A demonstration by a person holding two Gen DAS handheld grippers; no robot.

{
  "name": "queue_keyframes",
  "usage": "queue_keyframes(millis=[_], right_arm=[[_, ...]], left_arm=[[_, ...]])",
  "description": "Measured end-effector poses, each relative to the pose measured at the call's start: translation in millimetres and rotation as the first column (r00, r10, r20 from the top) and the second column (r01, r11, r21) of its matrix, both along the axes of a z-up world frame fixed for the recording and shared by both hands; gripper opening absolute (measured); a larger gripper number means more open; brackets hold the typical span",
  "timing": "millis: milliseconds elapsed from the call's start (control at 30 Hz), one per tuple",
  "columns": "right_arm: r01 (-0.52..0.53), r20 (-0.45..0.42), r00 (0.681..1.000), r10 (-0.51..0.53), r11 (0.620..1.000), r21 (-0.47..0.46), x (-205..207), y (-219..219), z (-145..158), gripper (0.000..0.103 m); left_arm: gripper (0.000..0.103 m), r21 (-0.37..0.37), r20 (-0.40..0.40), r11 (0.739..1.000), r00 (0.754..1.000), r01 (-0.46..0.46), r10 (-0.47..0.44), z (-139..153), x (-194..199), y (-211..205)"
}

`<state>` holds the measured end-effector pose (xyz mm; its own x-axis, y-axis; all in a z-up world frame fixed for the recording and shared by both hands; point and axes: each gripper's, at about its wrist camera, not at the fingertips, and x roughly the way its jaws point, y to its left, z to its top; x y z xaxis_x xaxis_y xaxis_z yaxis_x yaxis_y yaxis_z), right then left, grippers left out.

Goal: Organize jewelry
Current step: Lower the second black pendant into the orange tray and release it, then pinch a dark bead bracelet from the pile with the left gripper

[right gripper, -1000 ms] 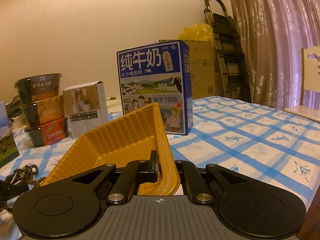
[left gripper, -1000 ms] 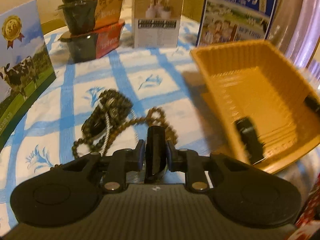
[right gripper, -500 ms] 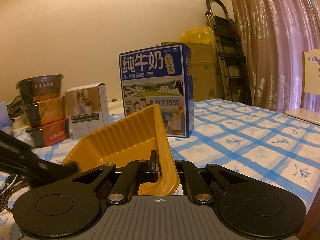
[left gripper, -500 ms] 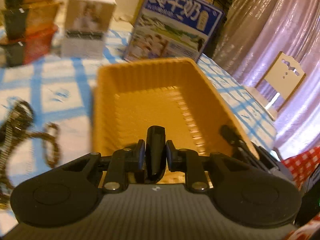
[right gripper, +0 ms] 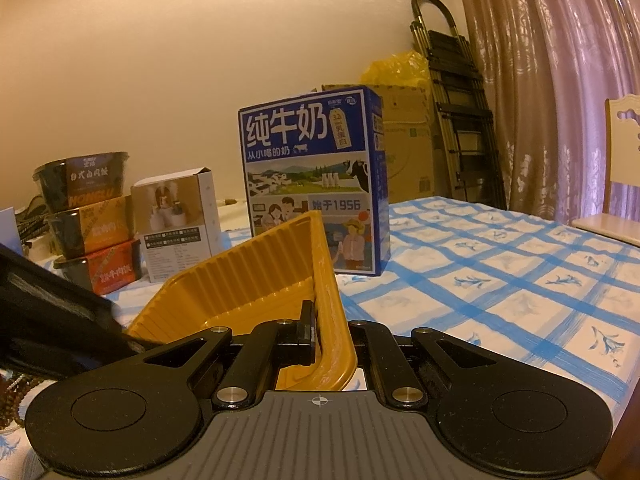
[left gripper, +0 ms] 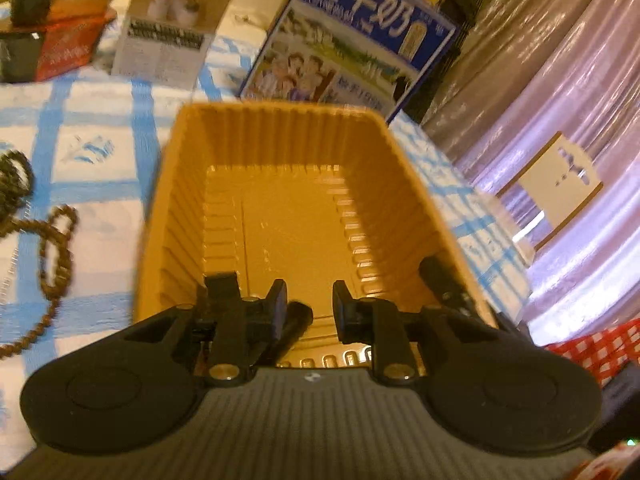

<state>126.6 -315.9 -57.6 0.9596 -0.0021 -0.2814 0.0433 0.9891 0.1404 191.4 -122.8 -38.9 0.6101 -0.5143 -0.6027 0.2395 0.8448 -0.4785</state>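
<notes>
I hold my left tongs [left gripper: 310,306] spread open above the near end of the ribbed orange plastic tray [left gripper: 280,152]. A small dark cylindrical piece [left gripper: 294,326] lies just under the left finger, at the tray's near edge; I cannot tell what it is. My right tongs [right gripper: 334,330] are closed on the right wall of the tray [right gripper: 248,280], which is tilted up on that side. The brown bead necklace [left gripper: 52,256] lies on the blue checked surface [left gripper: 92,168], left of the tray. A blue milk carton box [right gripper: 316,184] stands behind the tray.
</notes>
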Motion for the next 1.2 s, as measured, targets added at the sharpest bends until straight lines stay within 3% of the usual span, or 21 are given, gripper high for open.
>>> queue_keyframes(millis=[167,267,433,600,767,1033,1200], right_arm=[[0.002,-0.004,1.0,-0.002,1.0,0.004,0,-1,0,0.005],[0.001,-0.003,1.0,-0.001,1.0,0.005,0,-1,0,0.005],[0.003,-0.006,1.0,-0.003,1.0,0.007,0,-1,-1,0.005],[0.004,-0.006,1.0,-0.003,1.0,0.007,0,-1,-1,0.005],[0.006,-0.009,1.0,-0.006,1.0,0.008,-1,-1,-1,0.005],[0.007,-0.011,1.0,-0.007,1.0,0.011,-1,-2,-2,0.005],[0.007,-0.01,1.0,-0.007,1.0,0.013,-1,-2,-2,0.005]], left_arm=[[0.023,0.081,0.092,0.994,0.994,-0.068,0.06,14,-34,43],[0.023,0.184,0.097,0.974,0.989,-0.13,0.113,10,-55,77],[0.023,0.392,0.068,0.893,0.975,-0.22,0.21,-10,-86,130],[0.022,0.498,0.042,0.824,0.957,-0.27,0.287,-22,-96,168],[0.022,0.586,0.069,0.777,0.97,-0.23,0.234,-28,-91,168],[0.022,0.659,0.085,0.738,0.989,-0.144,0.117,-43,-76,161],[0.015,0.661,0.071,0.744,0.995,-0.103,0.075,-44,-64,163]])
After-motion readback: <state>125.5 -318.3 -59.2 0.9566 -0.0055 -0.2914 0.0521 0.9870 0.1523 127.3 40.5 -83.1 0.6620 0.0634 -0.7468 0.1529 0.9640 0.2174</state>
